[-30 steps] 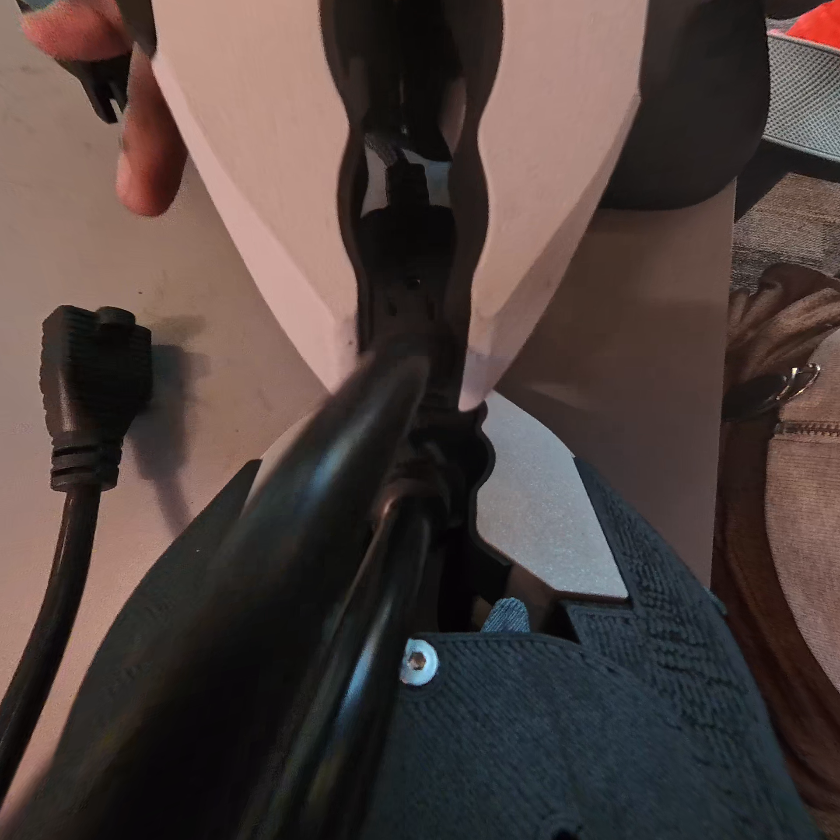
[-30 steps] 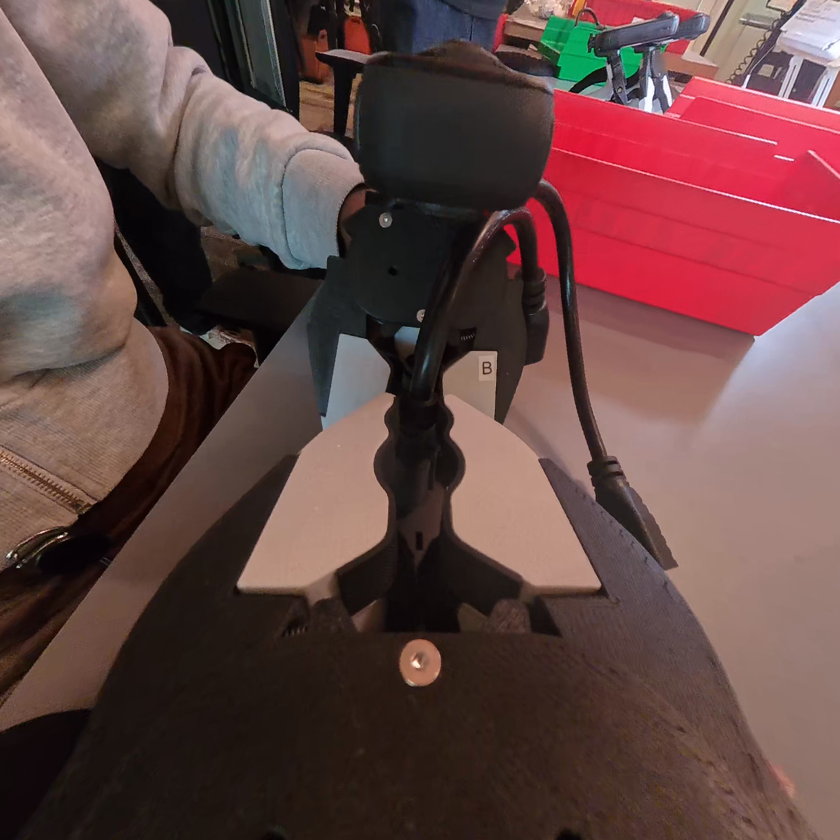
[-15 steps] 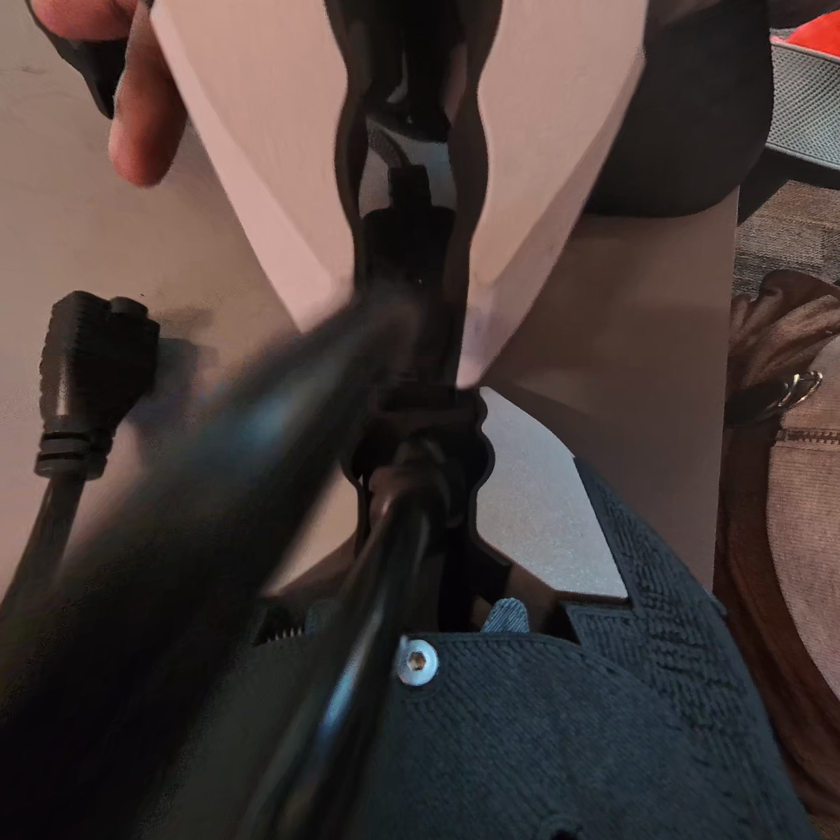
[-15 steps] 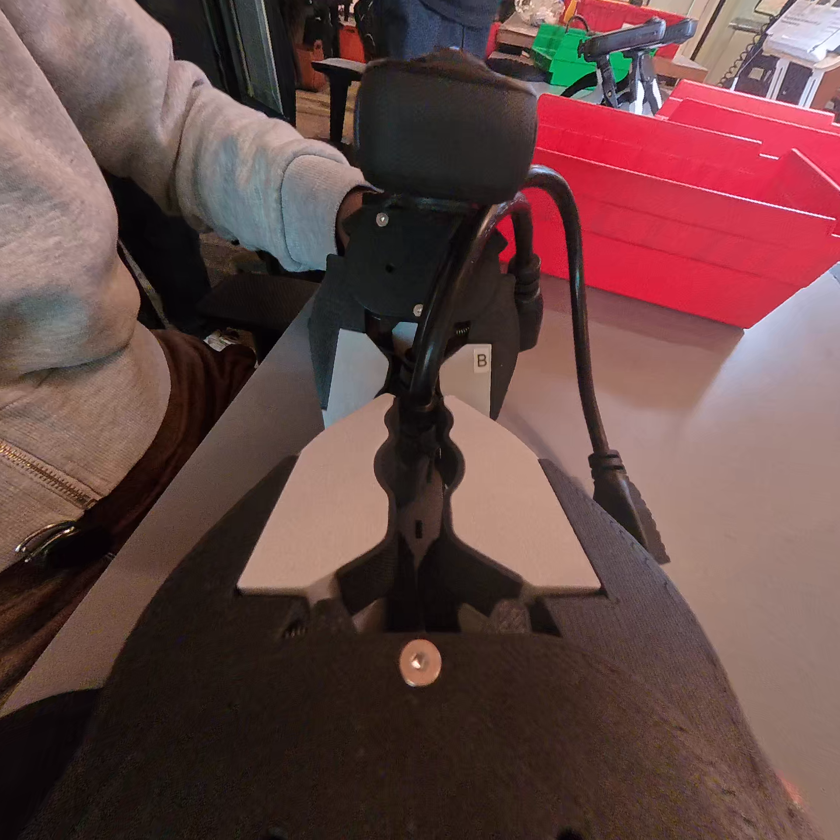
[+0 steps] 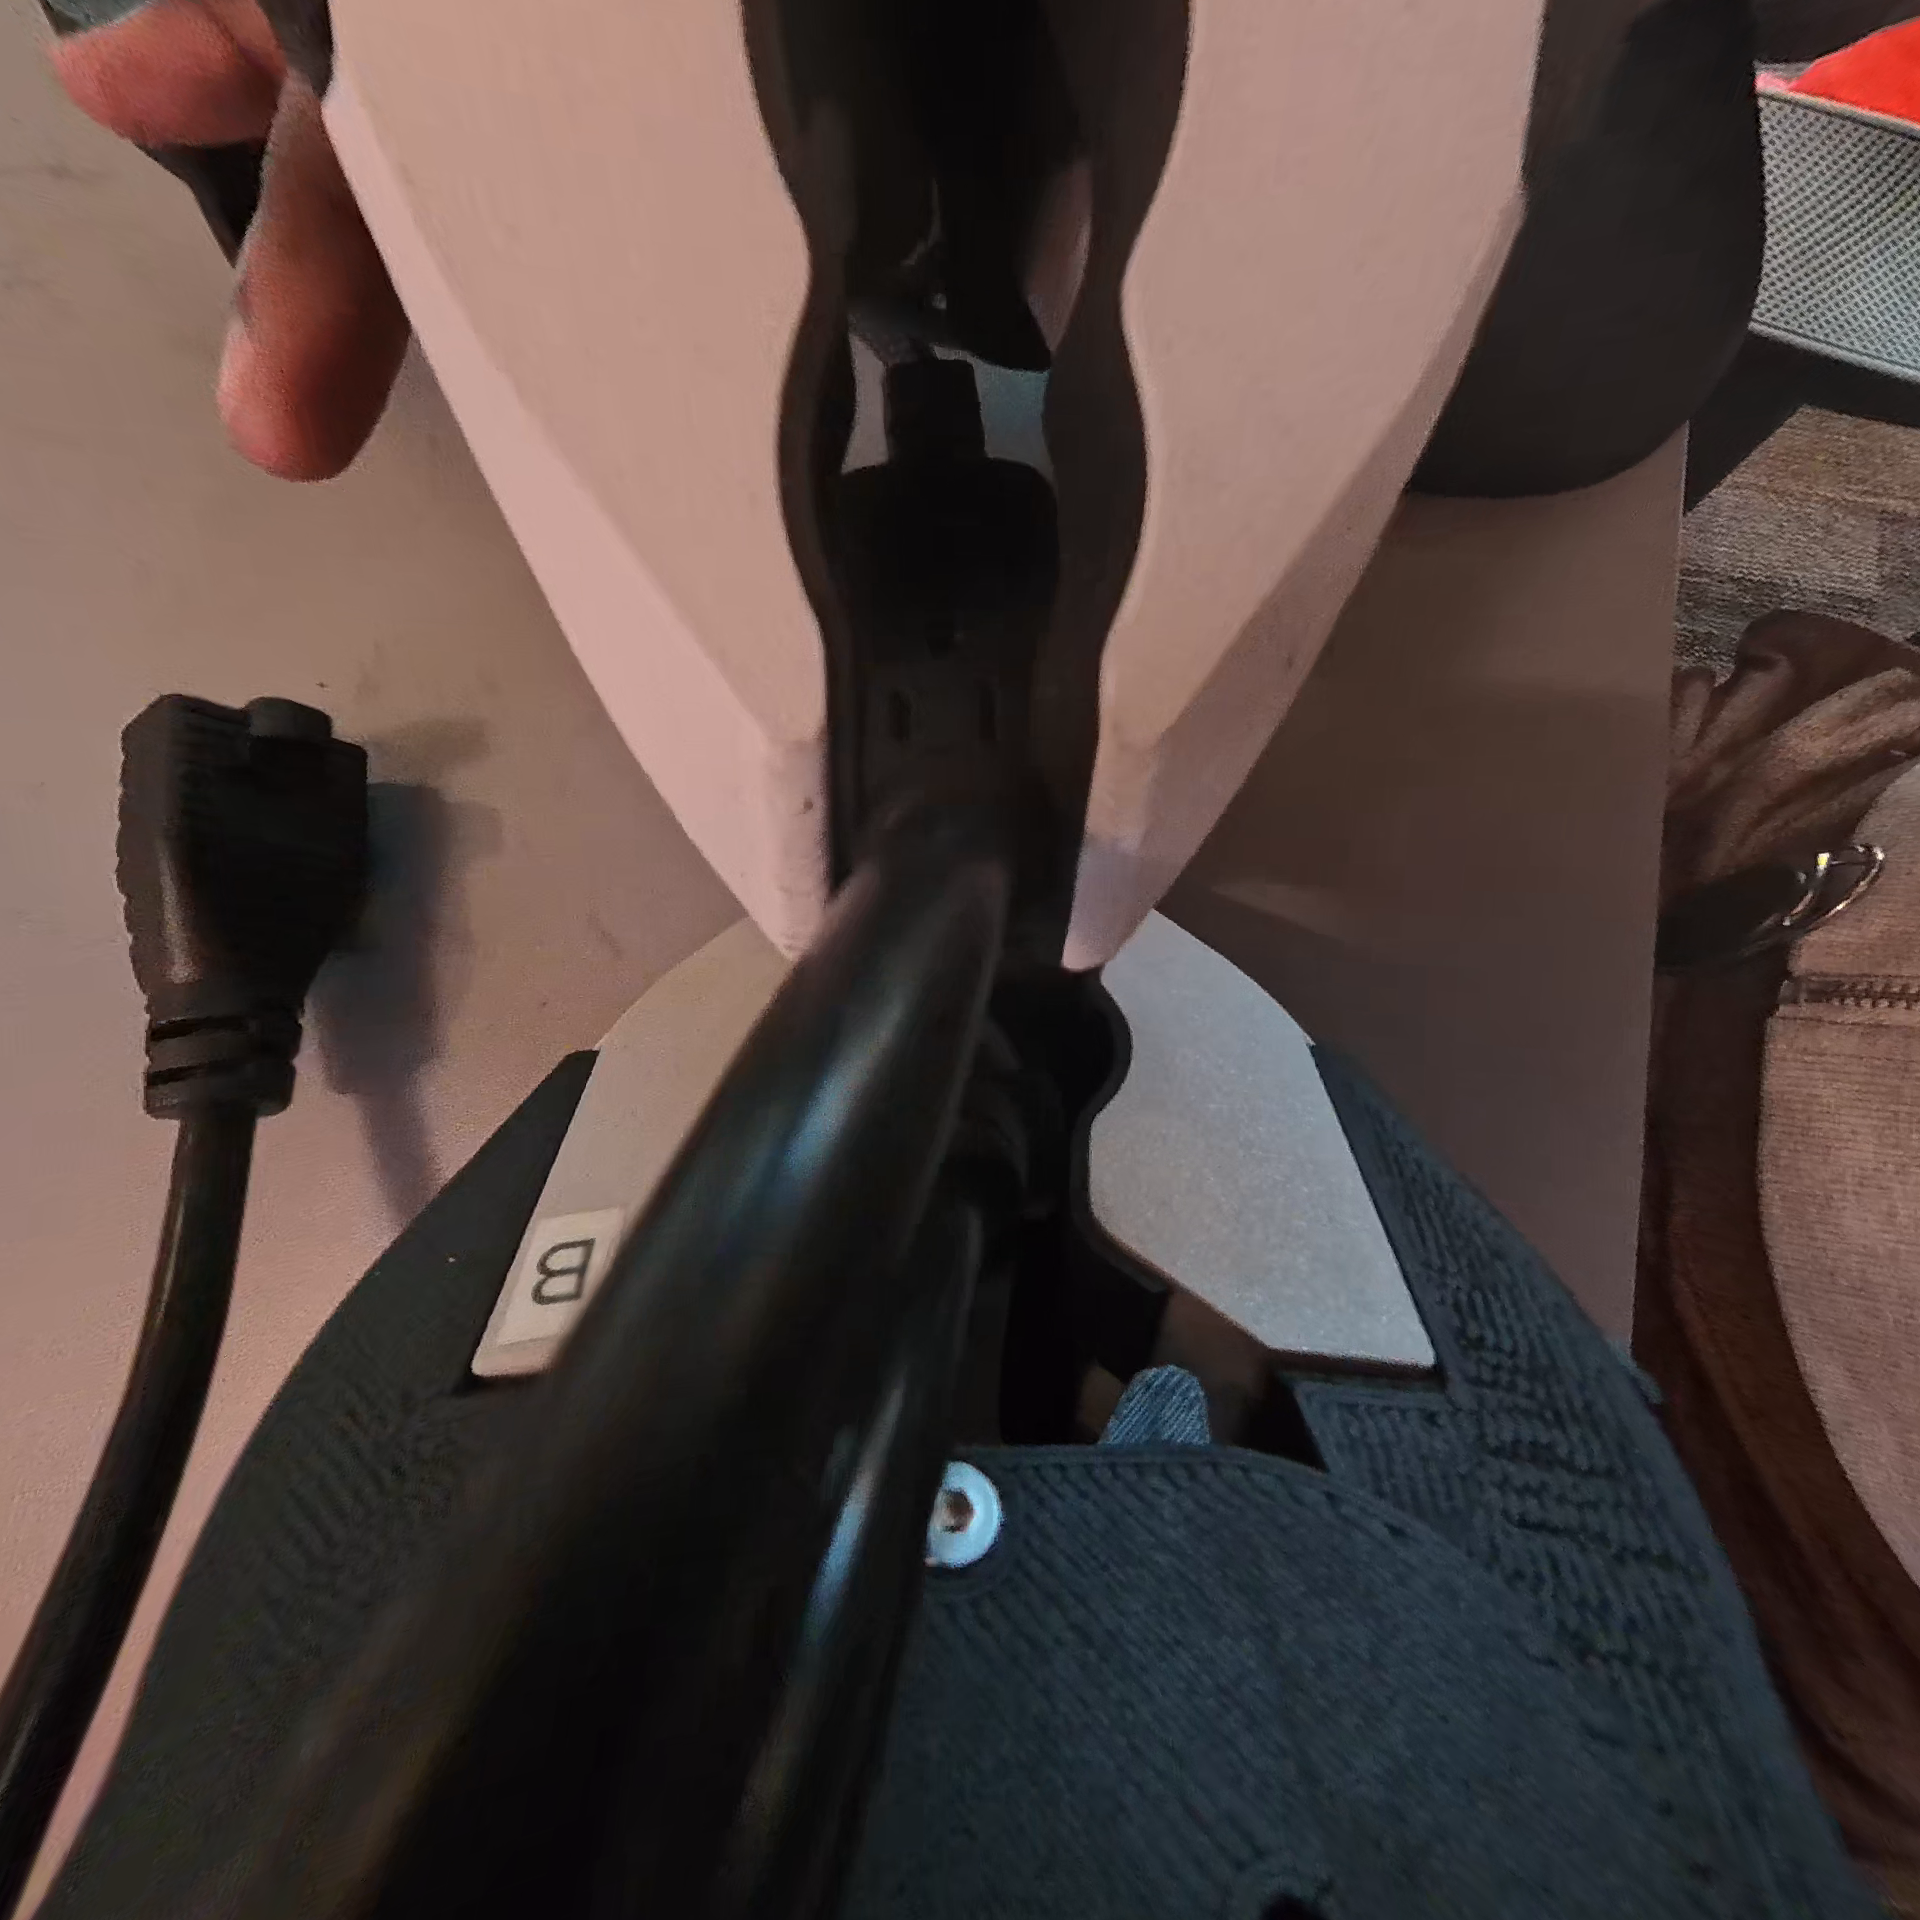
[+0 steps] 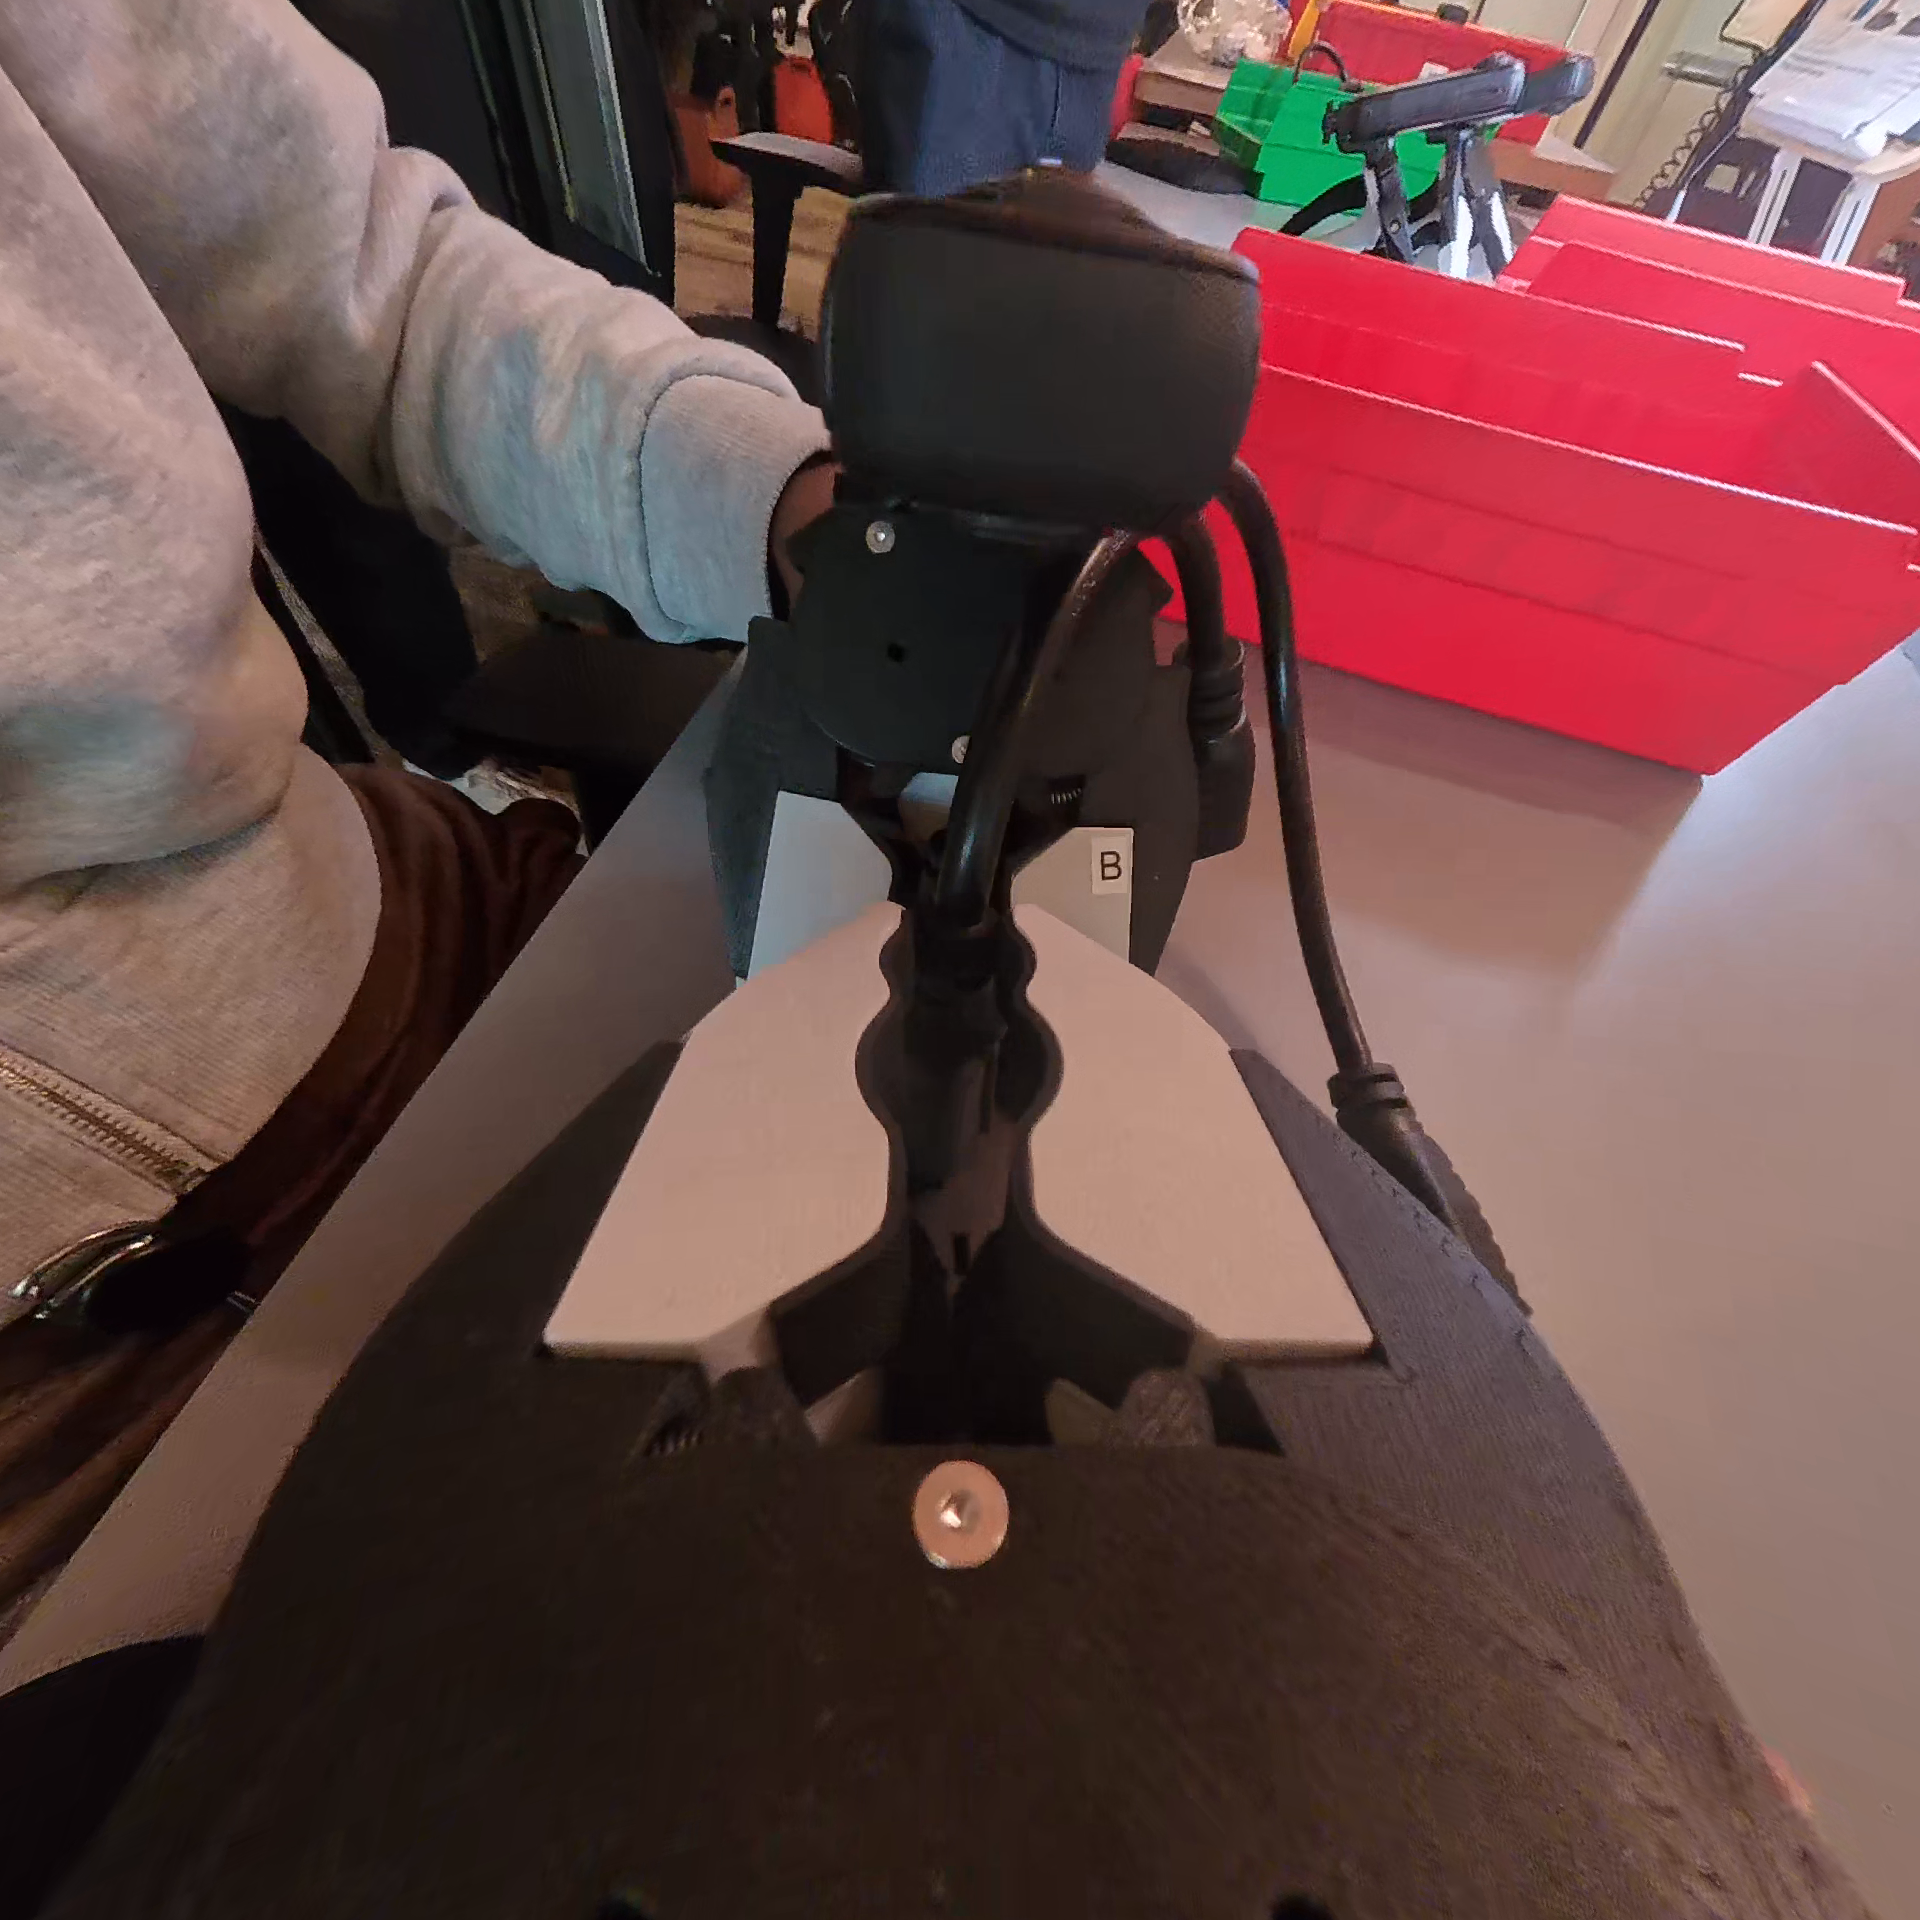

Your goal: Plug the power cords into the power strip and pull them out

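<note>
The two grippers meet tip to tip over the grey table [image 5: 312,582]. My right gripper [image 6: 956,925] is shut on a black socket piece [image 6: 956,1049]. The left wrist view shows this socket piece [image 5: 940,717] with its slots, between the right gripper's white fingers [image 5: 623,468]. My left gripper [image 5: 997,1008] is shut on a black plug [image 5: 1003,1122]. Its thick cord [image 5: 810,1195] crosses the lens and hides the joint. In the right wrist view the cord [image 6: 997,748] arcs up over the left gripper [image 6: 956,894]. A loose plug [image 5: 239,862] lies on the table.
The loose plug's cord [image 6: 1299,831] hangs down beside the left gripper. Red bins [image 6: 1558,499] stand at the back of the table. A person's grey sleeve [image 6: 520,416] and lap are at the table edge [image 6: 499,1039]. A hand [image 5: 291,312] holds the right gripper. My right fingertips sit around 8 cm from my left ones.
The thick cord swung across the left lens half a second ago and has come back. Both grippers stay shut and tip to tip. The loose plug has barely shifted.
</note>
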